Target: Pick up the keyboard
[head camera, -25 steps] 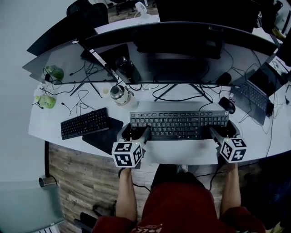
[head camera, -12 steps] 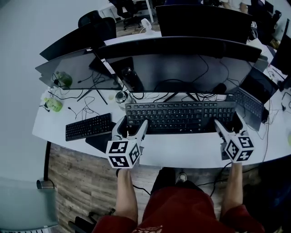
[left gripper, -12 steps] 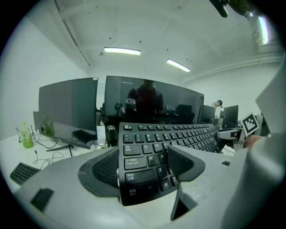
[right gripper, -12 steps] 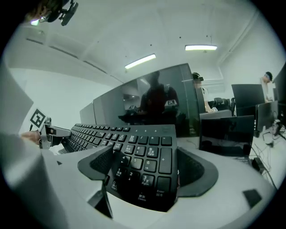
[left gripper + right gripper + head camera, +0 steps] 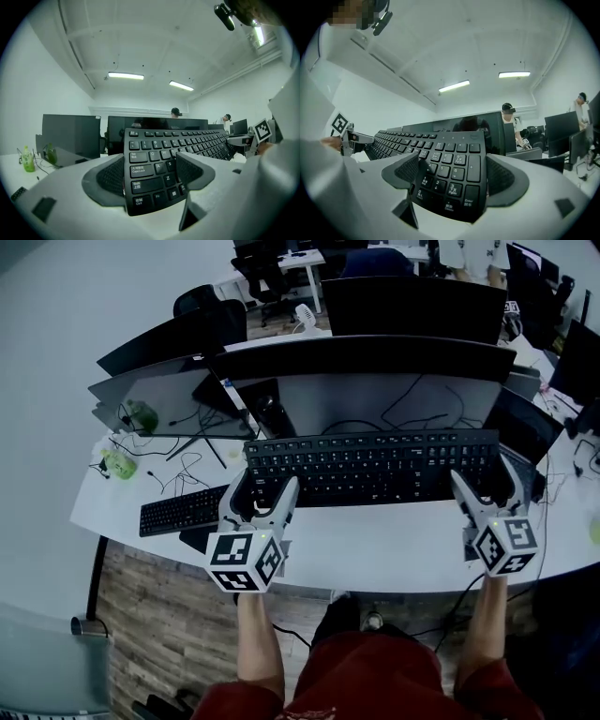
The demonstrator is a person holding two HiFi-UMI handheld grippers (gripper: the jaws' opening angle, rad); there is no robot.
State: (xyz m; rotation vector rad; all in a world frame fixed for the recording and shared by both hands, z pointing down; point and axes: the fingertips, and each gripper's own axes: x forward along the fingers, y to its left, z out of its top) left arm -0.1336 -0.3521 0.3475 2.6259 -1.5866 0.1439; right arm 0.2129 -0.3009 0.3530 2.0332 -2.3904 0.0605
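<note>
- A second ago the long black full-size keyboard [image 5: 370, 468] lay flat on the white desk [image 5: 375, 545]. It now hangs clear of the desk, in front of the wide curved monitor [image 5: 375, 395]. I judge the pick-up essentially done.
- My left gripper [image 5: 262, 489] is clamped on the Ctrl/Shift end, and my right gripper [image 5: 487, 480] on the numeric-pad end.
- The long axis runs left to right between the grippers, parallel to the desk's front edge. The keys face up, function row away from me.
</note>
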